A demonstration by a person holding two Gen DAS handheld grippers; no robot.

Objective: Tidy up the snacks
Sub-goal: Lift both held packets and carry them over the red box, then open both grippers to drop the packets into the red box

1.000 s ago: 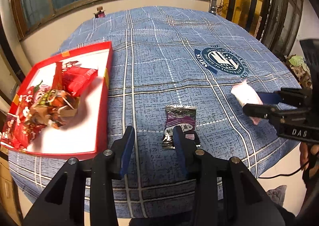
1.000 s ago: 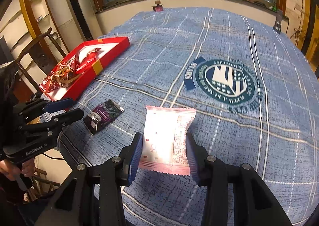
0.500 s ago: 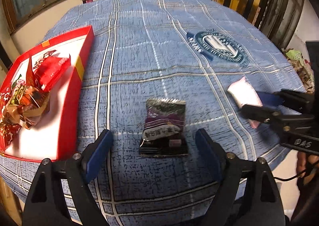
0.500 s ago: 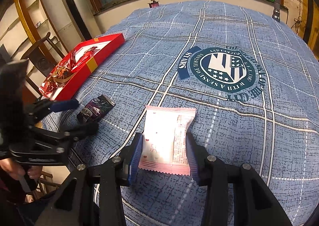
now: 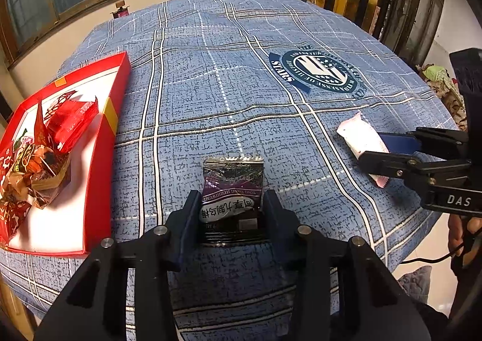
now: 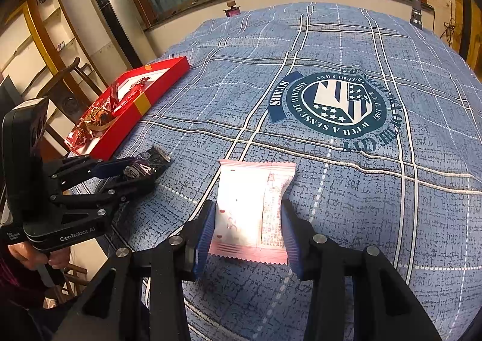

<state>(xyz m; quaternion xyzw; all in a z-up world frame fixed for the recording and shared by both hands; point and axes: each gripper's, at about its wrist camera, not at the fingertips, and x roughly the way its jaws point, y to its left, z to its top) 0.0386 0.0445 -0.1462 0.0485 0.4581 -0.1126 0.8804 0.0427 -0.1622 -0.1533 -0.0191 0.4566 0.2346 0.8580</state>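
- Right now the left gripper [image 5: 232, 205] is closing on the dark purple snack packet [image 5: 232, 190]; the packet's near half sits between its jaws with both pads already against its sides, and the far, crimped end sticks out ahead of the fingertips
- The right gripper [image 6: 248, 223] is clamped on the pink-and-white snack packet [image 6: 253, 208], pads pressing both long sides, with the sealed edge nearest the tool and the rest reaching forward over the blue plaid tablecloth [image 6: 346, 205]
- Off to the left gripper's left lies the red tray [image 5: 102, 166], already holding a heap of red and gold snacks [image 5: 33, 160] in its near part; its far part shows bare white floor
- Risk, as I judge it: both packets are slick, air-filled film, so a squeeze on the puffed middle could let one squirt forward out of the jaws or crush what is inside
- The purple packet looks held only by its near half, so it may droop or swing on lifting
- The tray wall stands between the left gripper and the heap; a low carry could catch the packet on that rim
- The two tools work close side by side, so the right one crossing toward the tray could bump the left
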